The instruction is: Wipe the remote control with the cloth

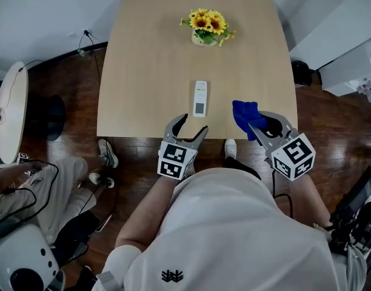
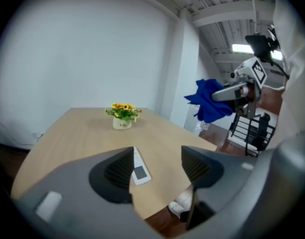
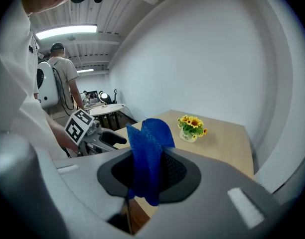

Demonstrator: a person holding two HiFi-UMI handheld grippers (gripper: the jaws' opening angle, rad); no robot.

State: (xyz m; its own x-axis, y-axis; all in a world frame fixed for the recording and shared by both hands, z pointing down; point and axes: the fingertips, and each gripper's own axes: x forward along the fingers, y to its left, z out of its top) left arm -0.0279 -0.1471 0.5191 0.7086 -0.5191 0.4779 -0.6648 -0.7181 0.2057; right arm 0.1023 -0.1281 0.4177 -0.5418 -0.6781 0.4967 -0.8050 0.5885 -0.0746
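Observation:
A white remote control [image 1: 200, 98] [image 2: 139, 169] lies lengthwise on the wooden table [image 1: 149, 53], near its front edge. My left gripper [image 1: 190, 128] [image 2: 156, 168] hovers at that edge just short of the remote, open, nothing between its jaws. My right gripper [image 1: 262, 126] [image 3: 151, 176] is at the front right of the table, shut on a blue cloth [image 1: 247, 115] [image 3: 148, 151] that sticks up out of the jaws. In the left gripper view the cloth [image 2: 208, 100] hangs from the right gripper at the upper right.
A small pot of sunflowers [image 1: 207, 27] [image 2: 123, 114] [image 3: 191, 127] stands at the far middle of the table. A round white table [image 1: 8, 110] and a seated person [image 1: 34, 187] are at the left; white furniture [image 1: 349, 47] is at the right.

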